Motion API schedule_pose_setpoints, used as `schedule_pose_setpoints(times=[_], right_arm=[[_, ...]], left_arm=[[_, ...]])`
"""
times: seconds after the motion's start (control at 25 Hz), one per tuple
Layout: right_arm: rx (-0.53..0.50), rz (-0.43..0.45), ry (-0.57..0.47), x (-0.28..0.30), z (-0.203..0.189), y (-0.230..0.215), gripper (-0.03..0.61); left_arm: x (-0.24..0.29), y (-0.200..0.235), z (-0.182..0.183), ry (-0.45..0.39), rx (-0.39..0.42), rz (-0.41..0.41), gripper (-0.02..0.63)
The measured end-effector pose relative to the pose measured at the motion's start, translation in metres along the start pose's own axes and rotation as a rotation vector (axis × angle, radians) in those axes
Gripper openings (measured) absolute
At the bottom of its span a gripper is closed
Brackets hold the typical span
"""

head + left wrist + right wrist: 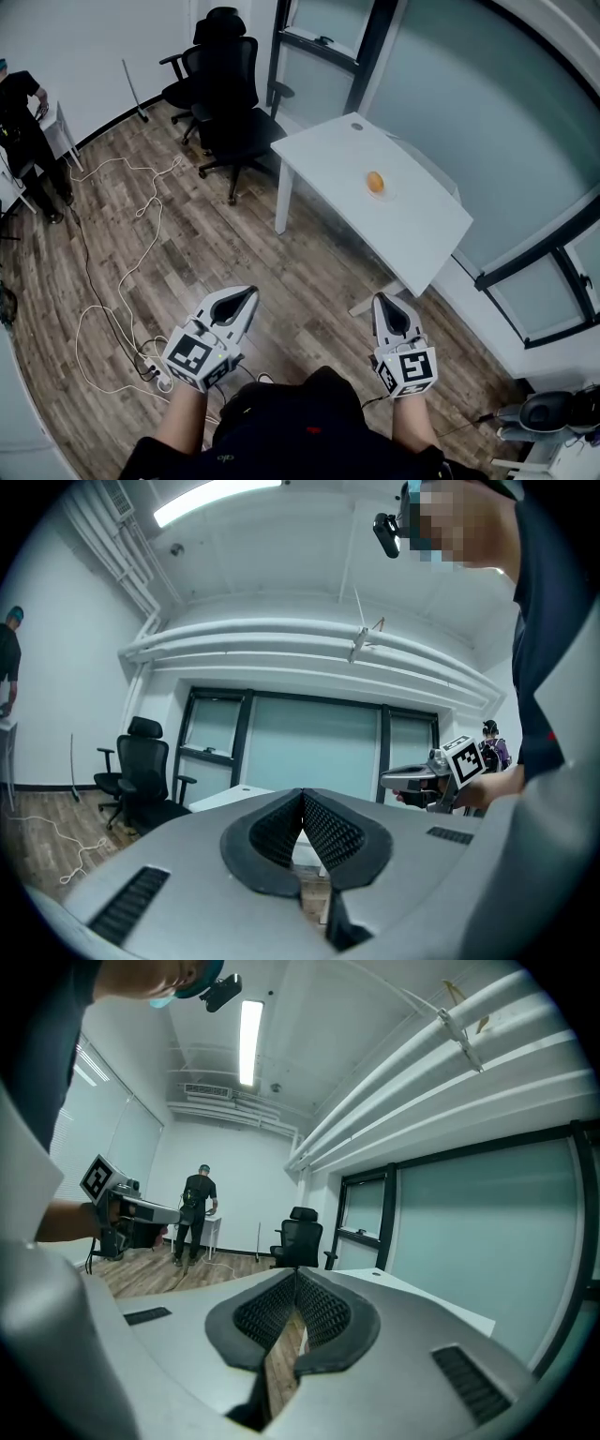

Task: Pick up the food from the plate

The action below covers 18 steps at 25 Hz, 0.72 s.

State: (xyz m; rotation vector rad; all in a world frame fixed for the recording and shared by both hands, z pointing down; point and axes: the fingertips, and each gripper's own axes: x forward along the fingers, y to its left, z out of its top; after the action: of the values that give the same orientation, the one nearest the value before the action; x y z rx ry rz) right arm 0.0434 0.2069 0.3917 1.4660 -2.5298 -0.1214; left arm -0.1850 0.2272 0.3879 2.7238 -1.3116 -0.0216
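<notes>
An orange piece of food (376,182) sits on a white plate (387,192) on the white table (337,159) across the room. My left gripper (249,298) and right gripper (383,305) are held low near my body, over the wooden floor and well short of the table. In both gripper views the jaws meet at their tips with nothing between them: left gripper (302,795), right gripper (296,1274). Each gripper shows in the other's view, the right gripper (424,780) and the left gripper (131,1207). The food is not visible in either gripper view.
Two black office chairs (230,94) stand left of the table. White cables (122,281) and a power strip (153,373) lie on the wooden floor at left. A person (26,131) stands by a small desk far left. Glass partition walls (487,103) run behind the table.
</notes>
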Motion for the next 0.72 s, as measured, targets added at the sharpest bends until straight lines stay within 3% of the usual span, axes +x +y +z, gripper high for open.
schedule_pose_setpoints(times=[0.4,0.72], right_arm=[[0.002,0.035,0.075,0.049,-0.016,0.005,0.026],[0.007,0.072,0.063,0.113,-0.022,-0.028,0.026]], left_arm=[[0.023,0.030,-0.011,0.026,-0.025,-0.036,0.023],[0.067,0.068,-0.007,0.032,-0.021,0.003,0.023]])
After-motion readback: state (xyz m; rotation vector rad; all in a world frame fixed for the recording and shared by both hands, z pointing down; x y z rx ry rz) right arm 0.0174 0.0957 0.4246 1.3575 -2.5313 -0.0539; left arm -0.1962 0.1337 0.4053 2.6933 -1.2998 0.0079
